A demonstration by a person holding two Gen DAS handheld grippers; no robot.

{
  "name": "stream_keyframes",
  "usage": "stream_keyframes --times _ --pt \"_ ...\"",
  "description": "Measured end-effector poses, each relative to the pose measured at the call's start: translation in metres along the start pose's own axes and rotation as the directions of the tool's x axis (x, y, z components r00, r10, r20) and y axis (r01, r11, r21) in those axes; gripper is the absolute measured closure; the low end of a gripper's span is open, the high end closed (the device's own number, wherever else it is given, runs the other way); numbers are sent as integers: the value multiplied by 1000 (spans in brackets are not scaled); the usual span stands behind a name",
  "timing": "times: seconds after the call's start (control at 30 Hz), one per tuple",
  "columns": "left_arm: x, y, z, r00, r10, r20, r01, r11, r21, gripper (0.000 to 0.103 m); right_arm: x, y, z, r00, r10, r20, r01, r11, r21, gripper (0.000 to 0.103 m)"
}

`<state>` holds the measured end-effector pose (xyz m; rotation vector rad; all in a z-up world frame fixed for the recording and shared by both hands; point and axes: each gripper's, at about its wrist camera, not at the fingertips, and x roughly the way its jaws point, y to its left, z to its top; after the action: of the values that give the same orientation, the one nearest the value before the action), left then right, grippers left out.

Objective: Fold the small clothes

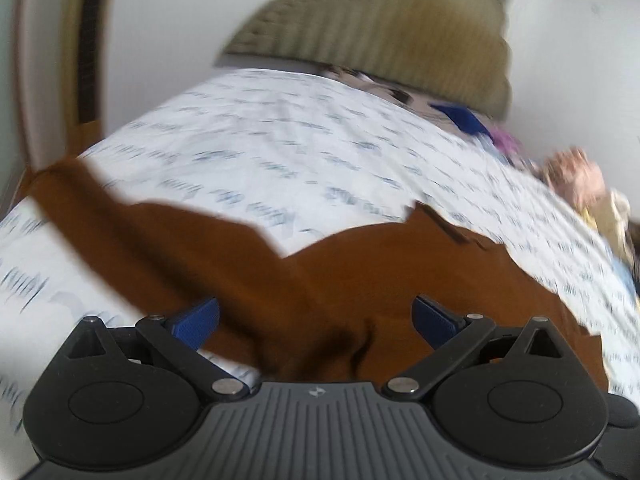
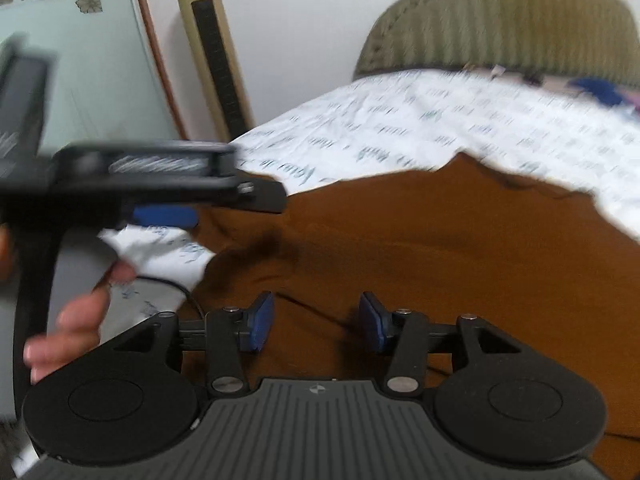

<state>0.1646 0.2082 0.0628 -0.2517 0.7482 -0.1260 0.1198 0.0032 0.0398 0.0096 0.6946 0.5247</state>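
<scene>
Brown cloth, a small garment [image 1: 360, 280], is spread over the near part of a bed, on a white sheet [image 1: 280, 152] printed with dark script. In the left wrist view a sleeve-like arm of the garment is seen stretching away to the left edge, and a short dark tag or cord is seen near its far right corner. The left tool [image 1: 316, 320] is held low over the garment with its blue pads [image 1: 196, 326] spread wide, released, and nothing is gripped between them; a fold of the cloth is bunched just in front of the tool body. In the right wrist view the right tool [image 2: 316, 322] is likewise held over the brown cloth, its pads [image 2: 262, 322] parted with a clear gap, and nothing is clasped. A thin dark cable [image 2: 188, 292] is seen running across the sheet and cloth near its left finger. The left tool [image 2: 160, 200] is also caught in that view, blurred, above the garment's left edge, with the hand [image 2: 76, 320] on its grey handle. An olive ribbed headboard [image 1: 380, 36] is seen at the far end of the bed, and a gold tower fan [image 2: 212, 48] is stood against the wall beside a pale green flowered panel [image 2: 80, 40]. Blue and pink items [image 1: 464, 120], too blurred to be identified, are piled at the bed's far right.
</scene>
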Motion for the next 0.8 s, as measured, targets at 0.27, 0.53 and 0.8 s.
stream_keyframes --times 0.27,0.53,0.8 --pt "48 -25 9 990 76 -116 -65 993 103 0 16 3 -4 999 -27 -34 24 995 -102 51" --pt "57 -15 17 982 -12 -188 26 997 69 0 48 19 0 995 -97 -14 94 984 -153 72" --pt "61 -26 24 967 -110 -231 134 987 91 4 38 10 0 996 -92 5 92 991 -94 87"
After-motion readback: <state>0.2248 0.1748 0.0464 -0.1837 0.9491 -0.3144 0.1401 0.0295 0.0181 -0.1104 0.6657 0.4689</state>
